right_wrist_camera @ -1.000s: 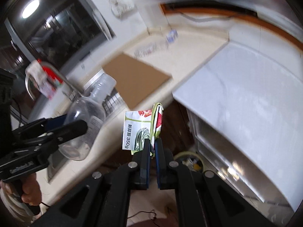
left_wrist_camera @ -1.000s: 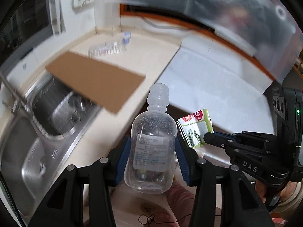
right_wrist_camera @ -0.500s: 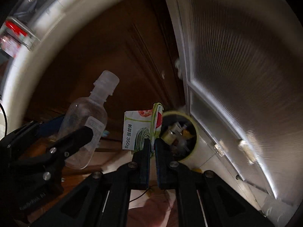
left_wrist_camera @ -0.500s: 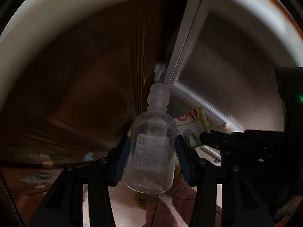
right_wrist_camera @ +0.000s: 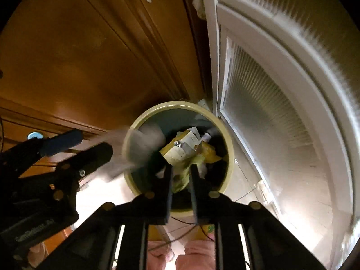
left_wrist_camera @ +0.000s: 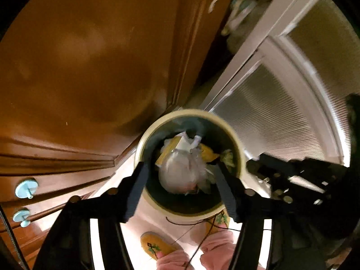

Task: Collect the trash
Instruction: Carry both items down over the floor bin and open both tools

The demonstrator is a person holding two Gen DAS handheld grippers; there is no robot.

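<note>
A cream-rimmed round bin (left_wrist_camera: 190, 113) (right_wrist_camera: 175, 104) stands on the floor right under both grippers, holding a yellow box (right_wrist_camera: 180, 150) and crumpled wrappers. My left gripper (left_wrist_camera: 180, 168) (right_wrist_camera: 93, 144) points down over it with its jaws opening. The clear plastic bottle (left_wrist_camera: 177, 175) (right_wrist_camera: 141, 146), blurred, hangs between the pads with a gap on each side. My right gripper (right_wrist_camera: 181, 171) is also opening. The green-and-white packet (right_wrist_camera: 181, 181) shows as a blur between its fingers, free of the pads.
Brown wooden cabinet doors (left_wrist_camera: 90, 67) with pale blue knobs (left_wrist_camera: 27, 189) rise to the left of the bin. A white ribbed-glass door (right_wrist_camera: 270, 123) stands to the right. The person's yellow slippers (left_wrist_camera: 157, 245) and pink trouser legs (right_wrist_camera: 193, 254) are just in front of the bin.
Both grippers came down from counter height to just above the bin. Both jaws have parted, and the bottle and the packet have left the pads.
</note>
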